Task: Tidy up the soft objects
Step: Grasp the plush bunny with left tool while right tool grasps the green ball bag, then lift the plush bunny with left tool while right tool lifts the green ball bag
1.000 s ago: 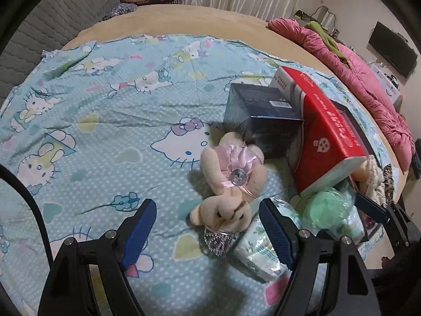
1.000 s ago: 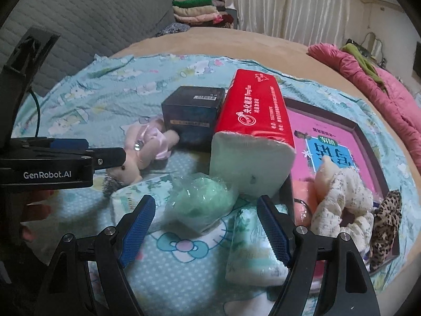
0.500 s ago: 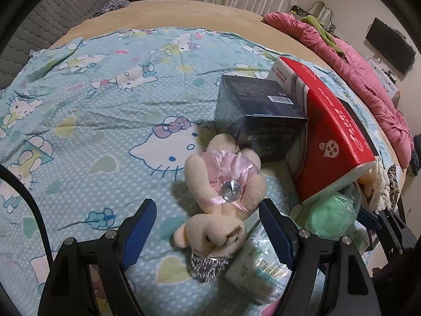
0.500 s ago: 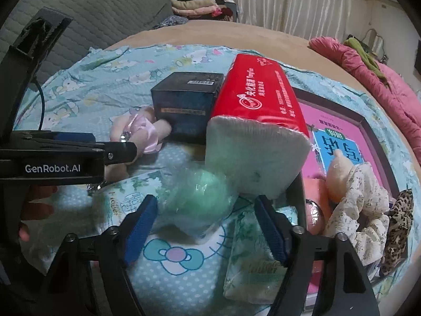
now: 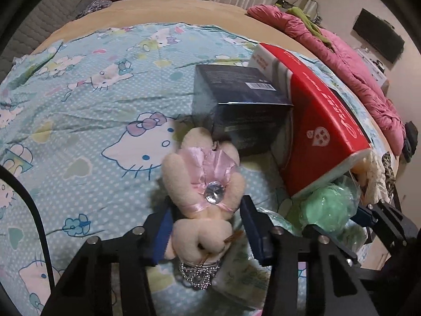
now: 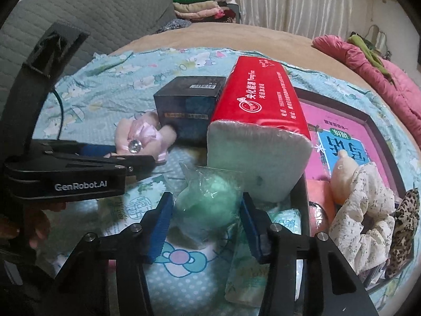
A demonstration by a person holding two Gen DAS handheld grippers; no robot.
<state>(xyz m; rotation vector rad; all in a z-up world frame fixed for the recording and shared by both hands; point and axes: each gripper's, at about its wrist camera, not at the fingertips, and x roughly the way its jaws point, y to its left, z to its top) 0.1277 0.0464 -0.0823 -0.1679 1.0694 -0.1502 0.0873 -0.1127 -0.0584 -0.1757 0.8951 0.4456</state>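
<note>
Plush, both targets, and both lay on the cartoon-print sheet [image 5: 86,121] of the bed. We noted the left gripper [image 5: 208,226] straddling the beige bunny toy [image 5: 202,192], which lay on its back just in front of the dark box [image 5: 236,110]. Its jaws were closing, with the bunny's body between the blue pads [image 5: 163,231]; the pads looked to be at the fur's edge, but we could not tell whether they pressed it yet. The right gripper [image 6: 206,226] was in the same state around the green puff in a clear bag [image 6: 210,200], which sat on the sheet just in front of the white end of the red tissue pack [image 6: 260,121]. Its jaws were closing too, the bag between the pads and apparently brushing them, with no firm squeeze visible.

We judged the step in hand to be a paired grasp, one soft item per gripper (neither lifted yet). The next move called for finishing both closures until the plush compressed, then raising each item straight up, clear of the box and the tissue pack. The bunny's bead chain [image 5: 197,276] hung loose by the tissue packet [image 5: 244,276] beside it and could snag. The bag film might slip, so a deeper bite on the puff itself seemed wise. A likely destination was the dark-rimmed tray [image 6: 379,131] holding the scrunchies [image 6: 368,216], though we could not confirm that.
</note>
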